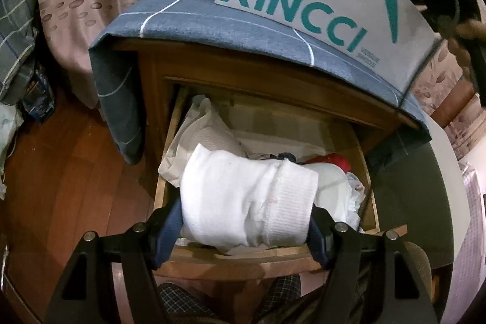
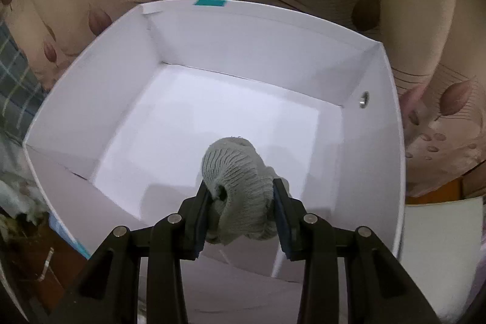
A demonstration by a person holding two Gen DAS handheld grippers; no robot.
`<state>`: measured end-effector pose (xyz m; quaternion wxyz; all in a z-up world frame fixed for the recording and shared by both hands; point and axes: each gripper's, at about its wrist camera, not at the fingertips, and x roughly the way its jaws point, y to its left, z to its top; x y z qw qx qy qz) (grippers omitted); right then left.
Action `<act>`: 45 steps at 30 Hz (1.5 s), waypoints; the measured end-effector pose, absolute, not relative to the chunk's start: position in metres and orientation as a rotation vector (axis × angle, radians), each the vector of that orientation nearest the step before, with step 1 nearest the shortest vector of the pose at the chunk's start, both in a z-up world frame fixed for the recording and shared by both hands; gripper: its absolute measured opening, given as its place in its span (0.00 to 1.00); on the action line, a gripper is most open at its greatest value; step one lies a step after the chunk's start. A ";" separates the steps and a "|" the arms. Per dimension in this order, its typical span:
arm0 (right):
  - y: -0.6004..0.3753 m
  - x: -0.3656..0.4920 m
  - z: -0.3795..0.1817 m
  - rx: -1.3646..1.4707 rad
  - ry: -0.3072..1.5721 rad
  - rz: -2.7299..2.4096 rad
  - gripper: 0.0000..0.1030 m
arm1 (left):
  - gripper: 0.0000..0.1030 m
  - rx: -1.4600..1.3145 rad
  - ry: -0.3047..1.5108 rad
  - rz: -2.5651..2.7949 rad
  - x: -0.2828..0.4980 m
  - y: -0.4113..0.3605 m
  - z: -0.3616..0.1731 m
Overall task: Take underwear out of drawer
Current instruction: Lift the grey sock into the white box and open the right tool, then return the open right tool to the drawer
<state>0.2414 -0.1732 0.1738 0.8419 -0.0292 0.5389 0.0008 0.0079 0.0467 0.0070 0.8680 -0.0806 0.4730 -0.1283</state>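
Underwear roll (image 1: 247, 199), white, clamped between left gripper (image 1: 246, 228) jaws, held above open drawer (image 1: 369, 193). Right gripper (image 2: 241, 214) jaws clamped on grey knit bundle (image 2: 240, 190), white box (image 2: 212, 50) beyond jaws.

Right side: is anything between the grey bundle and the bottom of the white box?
Nothing visible. The right gripper holds the grey knitted bundle over the open white box, and the box floor below shows bare. The patch directly under the bundle is hidden.
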 end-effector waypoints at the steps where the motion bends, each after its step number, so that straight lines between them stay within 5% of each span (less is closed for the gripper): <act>1: -0.175 0.240 0.174 -0.073 1.139 0.012 0.34 | 0.70 -0.169 0.989 -0.267 0.007 0.047 0.008; 7: -0.179 0.233 0.180 -0.115 1.115 -0.007 0.41 | 0.70 -0.155 0.989 -0.265 0.007 0.044 0.007; 13: -0.173 0.231 0.200 -0.098 1.036 0.007 0.62 | 0.70 -0.159 0.993 -0.264 0.008 0.044 0.007; 24: -0.170 0.144 0.240 -0.040 0.933 0.136 0.72 | 0.70 -0.155 0.990 -0.254 0.007 0.044 0.007; 45: -0.194 0.047 0.027 -0.026 1.229 0.035 0.73 | 0.70 -0.081 0.962 -0.221 0.000 0.038 0.011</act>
